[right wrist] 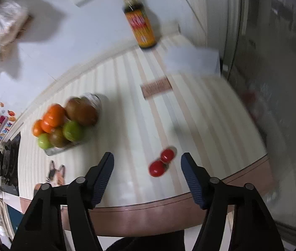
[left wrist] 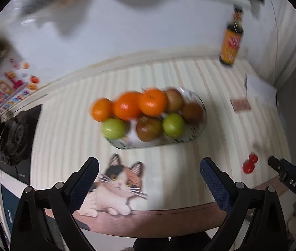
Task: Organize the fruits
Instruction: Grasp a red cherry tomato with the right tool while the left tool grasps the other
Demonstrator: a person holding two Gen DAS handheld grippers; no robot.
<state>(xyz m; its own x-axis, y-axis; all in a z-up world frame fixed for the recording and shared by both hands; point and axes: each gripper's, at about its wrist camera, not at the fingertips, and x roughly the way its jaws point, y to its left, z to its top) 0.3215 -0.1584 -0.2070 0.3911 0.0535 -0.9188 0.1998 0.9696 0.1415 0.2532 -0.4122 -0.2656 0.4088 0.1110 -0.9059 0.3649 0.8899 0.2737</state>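
Left wrist view: the fruit bowl sits on the striped table ahead of the left gripper, whose jaws are spread wide and empty. The right gripper, equally wide, hovers with two red tomatoes just between its fingertips.

Little can be read. In the left wrist view, the right gripper at the right edge bears raised letters that look like "DAS". The dark bottle's orange label carries print too blurred to read, as does the colourful box at left.
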